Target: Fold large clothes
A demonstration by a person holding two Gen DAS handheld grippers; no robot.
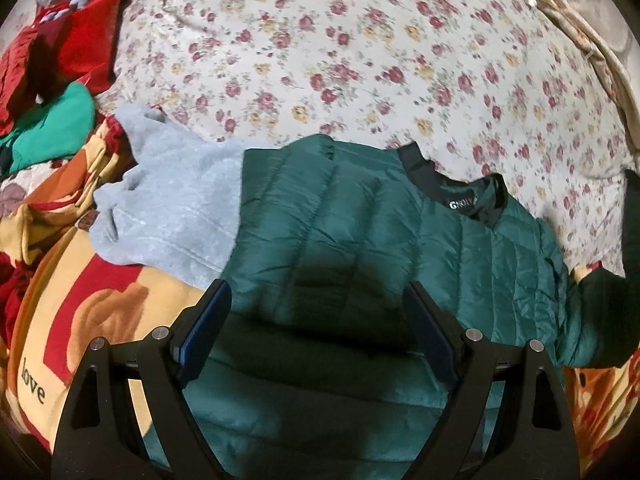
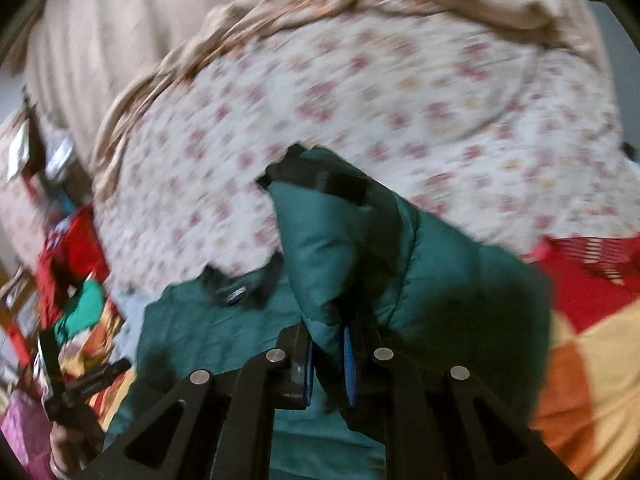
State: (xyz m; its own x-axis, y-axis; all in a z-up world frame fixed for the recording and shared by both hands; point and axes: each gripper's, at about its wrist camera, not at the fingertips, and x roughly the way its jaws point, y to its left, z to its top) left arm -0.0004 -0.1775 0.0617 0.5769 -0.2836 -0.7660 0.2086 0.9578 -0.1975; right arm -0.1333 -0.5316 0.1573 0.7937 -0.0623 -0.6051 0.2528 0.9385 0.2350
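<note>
While right tongs [image 2: 327,364] pinch green jacket [image 1: 360,216], seemingly its sleeve

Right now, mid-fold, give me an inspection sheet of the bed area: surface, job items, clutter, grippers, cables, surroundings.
Surface: floral bedsheet, with a patterned blanket printed "love" at the near edge.
Job's things: green quilted jacket spread on the bed, black collar facing up; one part lifted.
Clutter: grey fleece garment partly under the jacket; red clothes and a bright green garment piled at one side.
Grippers: left gripper jaws open above the jacket, gripping nothing; right gripper jaws shut on a raised fold of the jacket.
Cables: nothing seen.
Surroundings: beige fabric beyond the sheet; the right wrist view is blurred.
</note>
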